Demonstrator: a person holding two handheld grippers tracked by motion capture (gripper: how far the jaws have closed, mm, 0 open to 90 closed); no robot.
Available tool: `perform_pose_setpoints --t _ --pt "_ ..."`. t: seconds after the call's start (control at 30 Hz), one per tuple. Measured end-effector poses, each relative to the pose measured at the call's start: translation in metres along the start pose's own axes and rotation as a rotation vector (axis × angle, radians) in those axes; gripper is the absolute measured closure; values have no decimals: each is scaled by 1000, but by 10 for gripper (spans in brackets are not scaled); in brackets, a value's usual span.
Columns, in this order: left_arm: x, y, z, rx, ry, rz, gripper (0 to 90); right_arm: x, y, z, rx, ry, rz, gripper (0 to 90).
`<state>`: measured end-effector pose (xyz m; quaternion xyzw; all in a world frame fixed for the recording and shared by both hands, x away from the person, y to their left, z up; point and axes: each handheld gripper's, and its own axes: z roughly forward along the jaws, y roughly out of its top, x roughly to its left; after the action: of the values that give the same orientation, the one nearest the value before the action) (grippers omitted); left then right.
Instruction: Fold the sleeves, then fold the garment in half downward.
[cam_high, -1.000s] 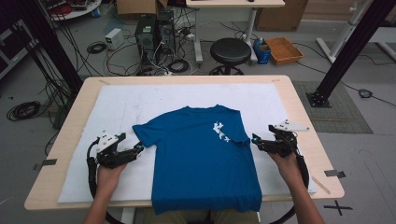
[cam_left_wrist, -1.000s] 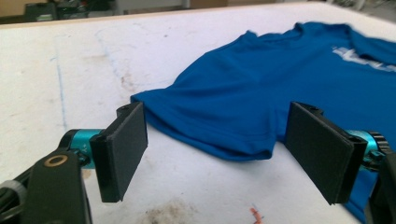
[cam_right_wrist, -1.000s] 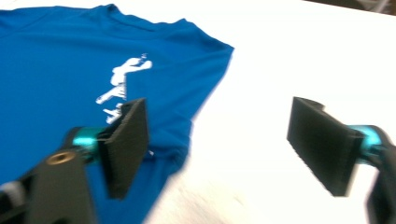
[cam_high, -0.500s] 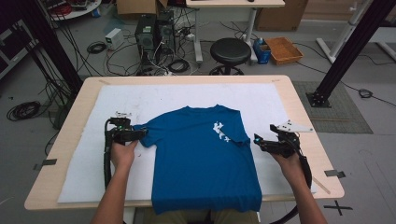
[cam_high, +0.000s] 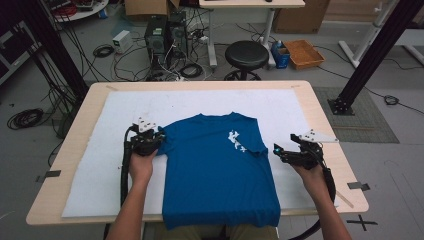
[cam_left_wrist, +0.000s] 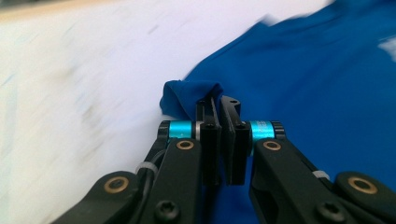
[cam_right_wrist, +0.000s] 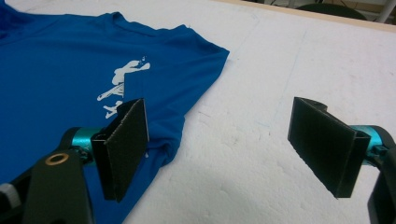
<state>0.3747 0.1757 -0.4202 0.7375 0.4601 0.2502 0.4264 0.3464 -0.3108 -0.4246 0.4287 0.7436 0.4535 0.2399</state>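
Your right gripper (cam_right_wrist: 219, 149) is hanging wide open over the white mat (cam_right_wrist: 289, 93) — blue t-shirt (cam_right_wrist: 60, 60) sleeve lying just by one pad.

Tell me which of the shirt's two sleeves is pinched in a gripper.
The sleeve by the left gripper: its bunched cloth is clamped between shut jaws. The other sleeve lies flat, untouched beside the open right gripper.
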Motion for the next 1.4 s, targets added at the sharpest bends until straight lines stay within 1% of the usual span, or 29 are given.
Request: perform_pose_setpoints --t 0.07,0.1,0.13,0.17,0.2,0.23,0.27,0.3,0.33,0.37,0.4,0.43,0.5,0.57,0.63,0.67,0.77,0.8,0.87,0.9,0.93,1.0,1.03,1.1,1.2,1.33,1.4 --pt "-11 6 3 -38 -136 -4 863 1 0 2 6 1 4 199" --pt "-16 8 4 -55 -178 2 855 1 0 2 5 3 1 199" --pt "-20 10 4 -74 -192 9 791 2 0 3 7 3 -2 199" --pt "-23 12 4 -85 -176 -5 615 2 0 3 6 6 -4 199" --pt "-24 14 3 -94 -138 -36 448 2 0 3 5 5 -4 199" --pt "-23 15 2 -103 -95 -65 326 2 0 4 5 5 -5 199" --pt "-23 15 2 -103 -95 -65 285 3 0 3 8 4 -1 199" --pt "-22 15 -1 -118 -60 -86 285 3 0 4 8 5 -3 199" --pt "-16 14 -5 -130 -39 -107 285 2 0 4 6 4 -3 199" --pt "-16 14 -5 -130 -39 -107 284 2 0 4 6 4 -3 199" --pt "-14 13 -7 -128 -31 -114 284 2 0 4 7 4 -2 199" --pt "-9 9 -10 -116 -26 -122 284 2 0 4 9 4 -4 199" --pt "-7 7 -11 -114 -27 -127 286 2 0 5 13 3 1 199" --pt "-5 4 -11 -90 -22 -112 288 3 1 5 14 3 5 199" --pt "-5 1 -10 -77 -31 -105 289 3 1 6 9 4 2 199" --pt "-5 0 -10 -77 -39 -109 289 4 1 6 9 5 7 199" --pt "-6 4 -13 -103 -37 -97 273 3 3 8 5 -2 11 198" --pt "-6 4 -13 -103 -37 -97 262 3 4 9 8 -4 12 198" --pt "-5 6 -15 -120 -54 -99 261 2 6 9 10 -3 9 198" --pt "-5 6 -16 -125 -54 -95 261 2 7 9 8 -5 2 198" --pt "-4 5 -18 -126 -56 -89 260 2 7 8 13 -6 7 198" --pt "-4 4 -19 -127 -59 -89 260 1 6 7 18 -4 6 198" --pt "-4 3 -19 -124 -53 -90 260 1 6 7 18 -4 6 198" --pt "1 0 -19 -112 -63 -108 263 1 5 6 32 1 10 198" --pt "2 0 -20 -113 -60 -112 263 1 5 5 41 10 14 197" --pt "6 4 -22 -116 -76 -106 262 2 8 5 50 27 13 194" --pt "8 8 -22 -107 -80 -99 262 3 10 6 57 36 12 194"
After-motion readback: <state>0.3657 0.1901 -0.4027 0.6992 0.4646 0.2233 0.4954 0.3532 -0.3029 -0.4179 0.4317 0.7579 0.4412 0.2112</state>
